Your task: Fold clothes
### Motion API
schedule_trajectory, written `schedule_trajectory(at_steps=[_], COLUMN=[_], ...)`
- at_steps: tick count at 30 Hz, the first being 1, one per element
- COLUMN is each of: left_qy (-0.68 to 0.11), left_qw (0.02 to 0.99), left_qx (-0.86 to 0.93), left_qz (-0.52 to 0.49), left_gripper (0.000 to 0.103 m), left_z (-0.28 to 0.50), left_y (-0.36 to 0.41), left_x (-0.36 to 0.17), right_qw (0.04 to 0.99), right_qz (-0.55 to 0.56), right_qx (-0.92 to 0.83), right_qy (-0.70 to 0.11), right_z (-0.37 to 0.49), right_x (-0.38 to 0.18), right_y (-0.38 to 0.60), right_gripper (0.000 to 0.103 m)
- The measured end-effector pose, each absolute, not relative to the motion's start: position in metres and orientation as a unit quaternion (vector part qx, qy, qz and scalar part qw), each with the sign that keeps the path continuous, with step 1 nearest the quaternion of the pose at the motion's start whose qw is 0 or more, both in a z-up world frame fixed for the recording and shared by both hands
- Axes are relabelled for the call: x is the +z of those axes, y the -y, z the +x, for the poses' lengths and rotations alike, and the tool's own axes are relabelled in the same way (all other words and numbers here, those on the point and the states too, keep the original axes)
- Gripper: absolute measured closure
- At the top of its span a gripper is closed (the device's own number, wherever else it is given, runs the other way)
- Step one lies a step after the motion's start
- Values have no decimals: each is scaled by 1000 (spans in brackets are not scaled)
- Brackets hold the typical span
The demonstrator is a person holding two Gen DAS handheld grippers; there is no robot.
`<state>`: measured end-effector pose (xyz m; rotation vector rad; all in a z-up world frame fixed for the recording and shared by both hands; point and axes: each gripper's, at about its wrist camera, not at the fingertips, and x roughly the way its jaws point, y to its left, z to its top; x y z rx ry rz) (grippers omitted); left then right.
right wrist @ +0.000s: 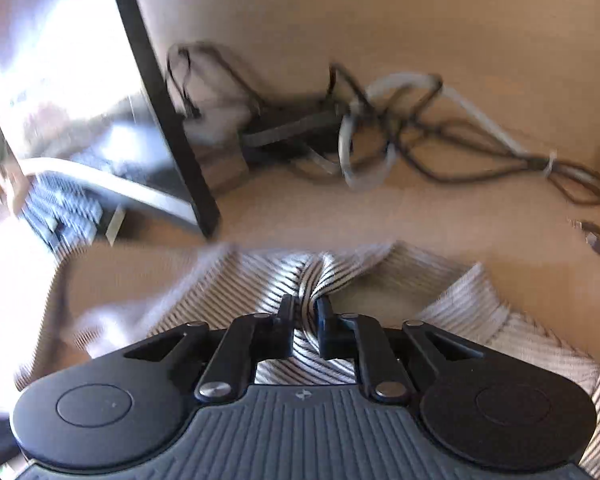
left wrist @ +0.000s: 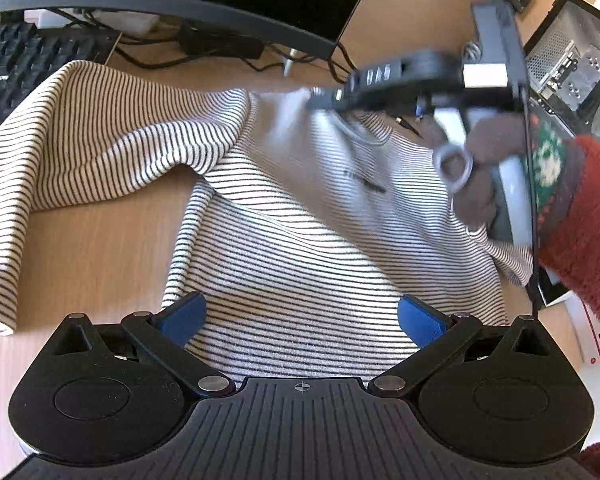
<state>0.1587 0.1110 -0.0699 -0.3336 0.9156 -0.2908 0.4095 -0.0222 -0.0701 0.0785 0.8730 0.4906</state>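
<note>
So my right claw [right wrist: 306,322] is pinched tight on a bunched bit of the striped shirt [left wrist: 300,248] on the desk [left wrist: 100,240], probably to drag that side over, while my left claw [left wrist: 300,320] hangs wide apart above the hem.

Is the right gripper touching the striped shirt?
Touching. In the right wrist view, the right gripper has its fingers closed on a bunched fold of the striped shirt.

The light wooden counter [left wrist: 100,248] carries a rumpled cream shirt with thin black stripes [left wrist: 300,264], a black keyboard [left wrist: 16,60] at its left, and a tangle of black and white cables [right wrist: 380,136] behind the shirt.
</note>
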Motion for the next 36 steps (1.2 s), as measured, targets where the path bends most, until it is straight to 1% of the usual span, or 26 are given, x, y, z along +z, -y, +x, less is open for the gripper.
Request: schedule_trajectory(at_steps=[1, 2, 3, 5, 7, 10, 12, 13, 14, 15, 16, 17, 19, 21, 22, 23, 26, 27, 29, 31, 36], left_qy=[-437, -436, -435, -434, -435, -449, -441, -430, -423, -417, -413, -410, -406, -410, -413, -419, -442, -438, -436, -436, -430], left_qw=[874, 875, 877, 879, 880, 873, 876, 881, 884, 887, 889, 891, 895, 896, 895, 893, 882, 884, 885, 886, 892], left_qx=[-139, -138, -137, -136, -139, -141, -149, -155, -161, -166, -167, -165, -159, -145, -139, -128, -86, -70, -54, -42, 8], left_qz=[-159, -158, -154, -141, -129, -125, -125, -120, -115, -110, -105, -101, -93, -91, -95, -105, -141, -149, -151, -149, -141], left_gripper=[0, 0, 0, 0, 0, 0, 0, 0, 0, 0, 0, 0, 0, 0, 0, 0, 0, 0, 0, 0, 0], left_z=[158, 156, 156, 155, 153, 165, 177, 185, 192, 199, 207, 215, 230, 249, 255, 260, 270, 269, 266, 259, 234], left_y=[-111, -110, -109, -108, -107, -106, -108, -107, -107, -106, -105, -105, -105, -109, -112, -116, -134, -141, -150, -156, -179], left_x=[-71, -71, -71, -70, -70, -66, -59, -55, -51, -48, -47, -47, -49, -56, -59, -62, -73, -75, -76, -76, -77], right_qw=[881, 886, 895, 905, 904, 904, 904, 904, 903, 902, 901, 900, 900, 899, 899, 899, 887, 881, 878, 876, 870], right_qz=[33, 27, 10, -33, -49, -41, -31, -25, -21, -18, -16, -14, -10, 8, 21, 33, 81, 97, 84, 65, 25], right_qx=[231, 226, 214, 190, 166, 154, 161, 166, 170, 175, 180, 180, 178, 169, 162, 153, 139, 136, 148, 162, 193], right_qy=[-411, -404, -391, -381, -391, -396, -394, -394, -395, -395, -395, -396, -397, -404, -407, -409, -433, -443, -447, -449, -453], right_z=[412, 415, 418, 423, 426, 409, 387, 373, 360, 344, 327, 311, 279, 248, 237, 230, 210, 205, 201, 198, 193], right_x=[-66, -61, -59, -61, -68, -69, -63, -60, -57, -55, -54, -53, -54, -55, -59, -64, -80, -87, -90, -91, -92], right_y=[22, 21, 20, 18, 21, 32, 41, 48, 54, 58, 62, 63, 63, 62, 63, 64, 71, 73, 68, 62, 50], right_gripper=[93, 102, 103, 103, 103, 102, 100, 93, 79, 70, 52, 39, 33, 22, 13, 8, 7, 7, 2, 0, 0])
